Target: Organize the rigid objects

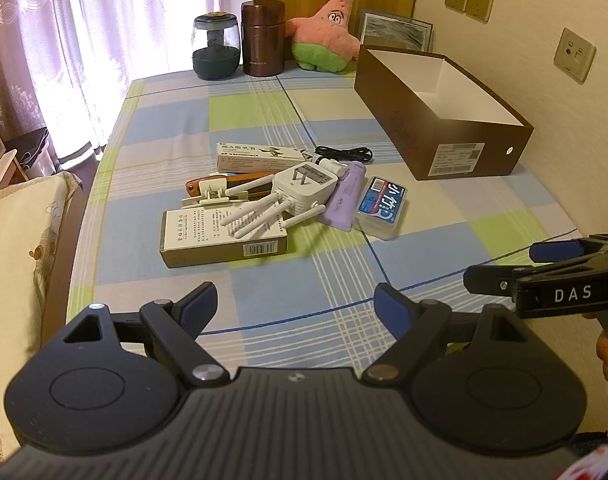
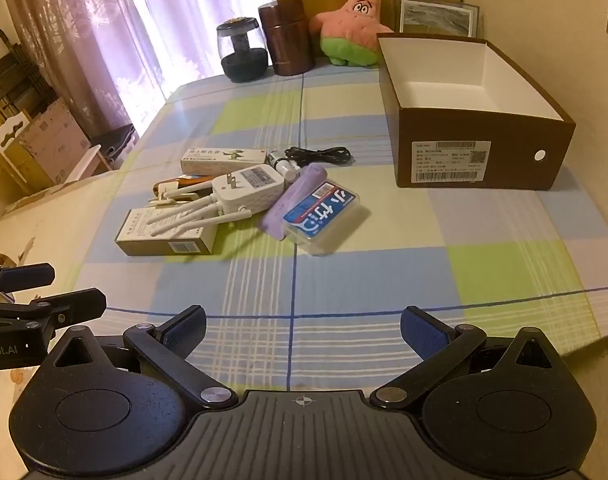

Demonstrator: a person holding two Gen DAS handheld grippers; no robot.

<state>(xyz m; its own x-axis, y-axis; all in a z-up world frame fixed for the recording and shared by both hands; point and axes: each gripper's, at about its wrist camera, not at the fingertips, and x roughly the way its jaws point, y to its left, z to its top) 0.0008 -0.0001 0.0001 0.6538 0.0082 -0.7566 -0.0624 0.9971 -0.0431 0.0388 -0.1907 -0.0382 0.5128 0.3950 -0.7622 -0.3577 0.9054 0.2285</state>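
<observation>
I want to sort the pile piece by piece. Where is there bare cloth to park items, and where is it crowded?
Free: the checked tablecloth between the pile and both open grippers; the stretch between the pile and the jars at the far edge; the empty brown box. Crowded: the centre, where the white antenna plug-in device overlaps the cartons, purple tube and blue-labelled case.

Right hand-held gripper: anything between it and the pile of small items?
Nothing: in the right wrist view, only bare checked tablecloth lies between the open right hand-held gripper and the pile.

Two cartons (image 1: pixel 223 240) (image 1: pixel 260 156), one router (image 1: pixel 300 190), one open box (image 1: pixel 440 108), two jars (image 1: pixel 215 46) (image 1: pixel 263 38).
</observation>
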